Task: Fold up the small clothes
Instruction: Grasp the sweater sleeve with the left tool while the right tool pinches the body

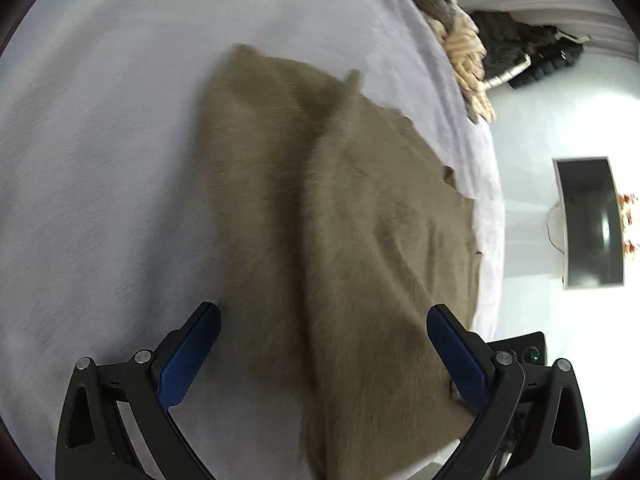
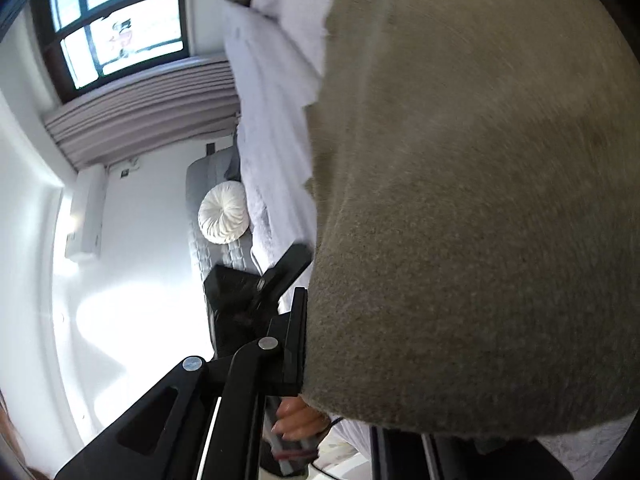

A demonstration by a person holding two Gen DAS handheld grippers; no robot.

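Left wrist view: left gripper [image 1: 324, 344] jaws spread wide, nothing clamped. Garment [image 1: 340, 216], olive-brown, lies rumpled on bed [image 1: 100, 140]; one fold runs between fingers. Pile [image 1: 460, 40] beyond garment at bed edge.

Right wrist view: right gripper [image 2: 304, 336] jaws closed on garment [image 2: 480, 220], cloth draped over right finger, filling frame. Cushion [image 2: 224, 212] left of garment. Hand [image 2: 298, 418] below garment edge.

Beneath me spreads a bed with a pale lilac sheet [image 1: 100, 120]. At its far edge lies a cream and brown knitted throw [image 1: 460, 40]. A round white pleated cushion [image 2: 224, 213] sits below a dark-framed window [image 2: 116, 24], beside grey pleated curtains [image 2: 148, 108].
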